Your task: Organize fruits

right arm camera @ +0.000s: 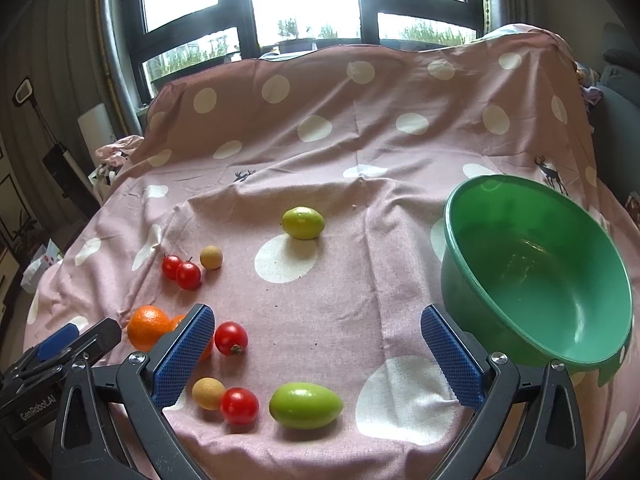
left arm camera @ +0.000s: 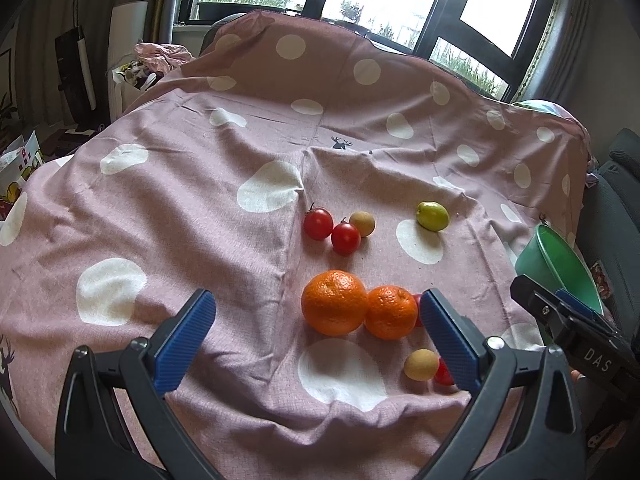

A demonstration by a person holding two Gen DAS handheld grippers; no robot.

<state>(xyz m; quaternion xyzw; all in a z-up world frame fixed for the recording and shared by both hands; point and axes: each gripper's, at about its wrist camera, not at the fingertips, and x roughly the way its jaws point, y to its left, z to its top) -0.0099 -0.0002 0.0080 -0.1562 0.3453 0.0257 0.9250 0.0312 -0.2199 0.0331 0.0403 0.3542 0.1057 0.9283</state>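
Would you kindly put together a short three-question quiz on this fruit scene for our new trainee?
1. True or false: the green bowl already holds fruit.
2. How many oranges lie on the spotted cloth: A) one, B) two, C) four?
3. Fill in: both the left hand-held gripper and the right hand-held gripper are ____ and hold nothing.

Key
1. False: the bowl's inside shows no fruit.
2. B: two oranges lie touching, side by side.
3. Open: each one's jaws stand wide apart above the cloth.
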